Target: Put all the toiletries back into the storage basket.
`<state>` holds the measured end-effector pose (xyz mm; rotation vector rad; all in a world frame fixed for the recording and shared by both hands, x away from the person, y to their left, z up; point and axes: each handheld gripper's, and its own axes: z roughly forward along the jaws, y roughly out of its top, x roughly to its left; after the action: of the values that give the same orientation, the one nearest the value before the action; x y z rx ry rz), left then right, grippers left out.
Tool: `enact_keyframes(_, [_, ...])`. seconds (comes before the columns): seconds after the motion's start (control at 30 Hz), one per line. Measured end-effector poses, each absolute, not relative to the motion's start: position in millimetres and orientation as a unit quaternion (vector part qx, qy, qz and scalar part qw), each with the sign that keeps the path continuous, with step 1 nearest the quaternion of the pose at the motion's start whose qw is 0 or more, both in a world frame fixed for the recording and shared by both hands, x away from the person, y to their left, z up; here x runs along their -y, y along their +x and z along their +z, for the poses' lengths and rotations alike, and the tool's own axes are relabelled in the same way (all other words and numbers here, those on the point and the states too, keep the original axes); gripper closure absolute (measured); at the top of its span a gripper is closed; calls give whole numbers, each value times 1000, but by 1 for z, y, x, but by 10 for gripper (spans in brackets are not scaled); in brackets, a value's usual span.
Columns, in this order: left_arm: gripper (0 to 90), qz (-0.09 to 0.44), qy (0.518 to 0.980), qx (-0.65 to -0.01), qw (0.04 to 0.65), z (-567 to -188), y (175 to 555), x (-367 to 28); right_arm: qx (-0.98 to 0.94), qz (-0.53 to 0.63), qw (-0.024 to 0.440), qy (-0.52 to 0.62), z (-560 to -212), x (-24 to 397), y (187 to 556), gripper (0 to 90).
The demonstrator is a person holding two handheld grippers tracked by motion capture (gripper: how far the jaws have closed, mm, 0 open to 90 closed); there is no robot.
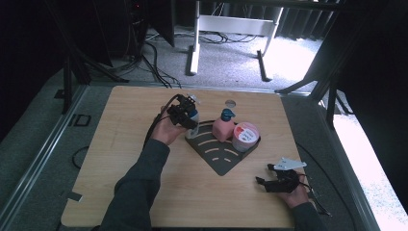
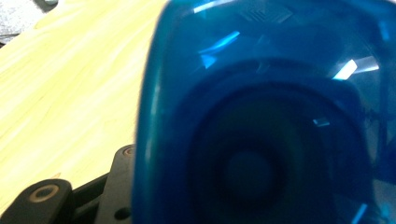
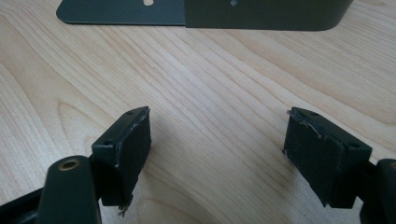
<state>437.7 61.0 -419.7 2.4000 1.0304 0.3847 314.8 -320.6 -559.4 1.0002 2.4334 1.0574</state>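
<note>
Left gripper (image 1: 185,115), at the far left corner of the dark slotted tray (image 1: 219,163), grasps a translucent blue bottle (image 1: 192,118), whose blue body crowds the left gripper view (image 2: 261,116); the bottle stands at the tray's left edge, apparently being set into or lifted from the row. Just right of it on the tray stand a pink pump bottle (image 1: 223,126) and a round pink-lidded tub (image 1: 245,136), side by side, suggesting an ordered arrangement. Right gripper (image 1: 275,180) rests released over bare bench (image 3: 210,79) at the near right, jaws apart with nothing between them, well clear of the tray, presumably waiting.
</note>
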Motion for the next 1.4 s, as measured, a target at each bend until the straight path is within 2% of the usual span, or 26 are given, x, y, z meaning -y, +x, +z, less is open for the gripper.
enact_keyframes(0.47, [550,159,881,-370,248,-424,446,-47,-848,369,152,349,-559,321,315,227])
enact_keyframes(1.4, [549,157,884,-365,245,-435,460,-31,-848,369,152,348,-559,321,315,226])
